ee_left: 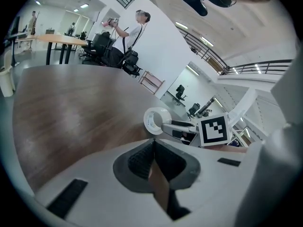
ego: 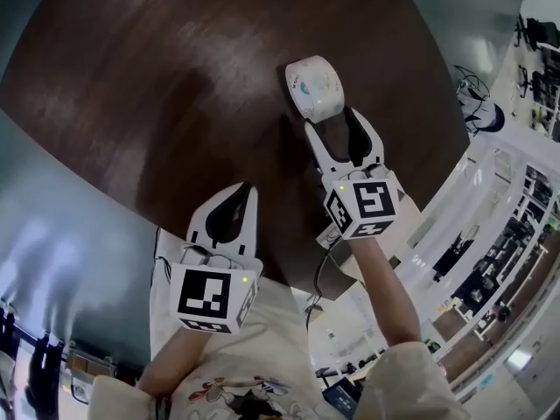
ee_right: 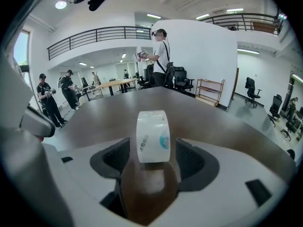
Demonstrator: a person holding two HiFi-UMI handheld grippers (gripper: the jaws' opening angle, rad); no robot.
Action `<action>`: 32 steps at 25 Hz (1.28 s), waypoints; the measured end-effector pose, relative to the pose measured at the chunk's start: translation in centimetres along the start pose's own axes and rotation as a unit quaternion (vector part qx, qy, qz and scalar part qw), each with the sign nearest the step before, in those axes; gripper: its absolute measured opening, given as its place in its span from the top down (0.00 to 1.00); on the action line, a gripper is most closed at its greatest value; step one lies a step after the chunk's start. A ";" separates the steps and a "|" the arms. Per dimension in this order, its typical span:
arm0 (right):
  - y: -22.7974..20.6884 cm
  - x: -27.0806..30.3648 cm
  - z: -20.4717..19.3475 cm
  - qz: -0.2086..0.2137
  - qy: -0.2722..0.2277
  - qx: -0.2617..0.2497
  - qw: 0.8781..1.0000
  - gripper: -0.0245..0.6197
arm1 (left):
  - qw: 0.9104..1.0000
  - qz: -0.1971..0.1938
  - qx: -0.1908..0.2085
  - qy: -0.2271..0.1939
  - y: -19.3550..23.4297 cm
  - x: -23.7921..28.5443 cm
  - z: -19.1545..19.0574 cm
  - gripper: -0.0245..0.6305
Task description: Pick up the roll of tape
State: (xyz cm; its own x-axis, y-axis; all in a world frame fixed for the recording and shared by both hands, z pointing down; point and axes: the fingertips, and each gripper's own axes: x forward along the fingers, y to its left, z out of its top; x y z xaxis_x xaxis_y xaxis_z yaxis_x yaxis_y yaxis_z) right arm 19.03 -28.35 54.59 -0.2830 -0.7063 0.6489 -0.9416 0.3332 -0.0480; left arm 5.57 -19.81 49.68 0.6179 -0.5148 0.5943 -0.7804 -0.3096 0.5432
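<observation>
The roll of tape (ego: 313, 84) is white and translucent, and it stands on its edge on the dark round wooden table (ego: 157, 77). My right gripper (ego: 331, 119) is right behind it, open, with the roll (ee_right: 153, 131) at the mouth of its jaws. A gap shows on each side between the roll and the black pads (ee_right: 117, 157), which do not press on it. My left gripper (ego: 243, 189) hangs over the table's near edge, shut and empty, well short of the roll. The left gripper view shows the roll (ee_left: 156, 120) with the right gripper's fingers (ee_left: 179, 126) beside it.
The table's curved near edge (ego: 131, 208) runs under the left gripper. Beyond the table is an open office: a standing person (ee_right: 161, 56) with hand-held grippers, other people (ee_right: 47, 98) at the left, office chairs (ee_right: 182, 82), desks and a wire shelf (ee_right: 208, 91).
</observation>
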 end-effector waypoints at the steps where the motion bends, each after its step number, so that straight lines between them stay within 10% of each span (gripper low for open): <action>1: -0.1 0.2 -0.1 0.000 -0.001 0.000 1.000 0.50 | 1.000 0.001 -0.001 0.001 0.1 0.0 -0.3 0.95; 32: 0.6 3.6 0.2 0.004 -0.010 -0.007 1.000 0.47 | 1.000 0.024 -0.014 0.007 2.0 -2.0 -2.2 0.95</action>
State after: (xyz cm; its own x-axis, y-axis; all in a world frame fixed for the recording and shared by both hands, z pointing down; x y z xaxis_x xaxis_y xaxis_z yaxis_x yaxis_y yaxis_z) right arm 17.40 -30.82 56.78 -0.2947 -0.7163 0.6325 -0.9368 0.3471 -0.0434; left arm 2.99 -17.61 50.92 0.5815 -0.5176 0.6276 -0.8061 -0.2622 0.5305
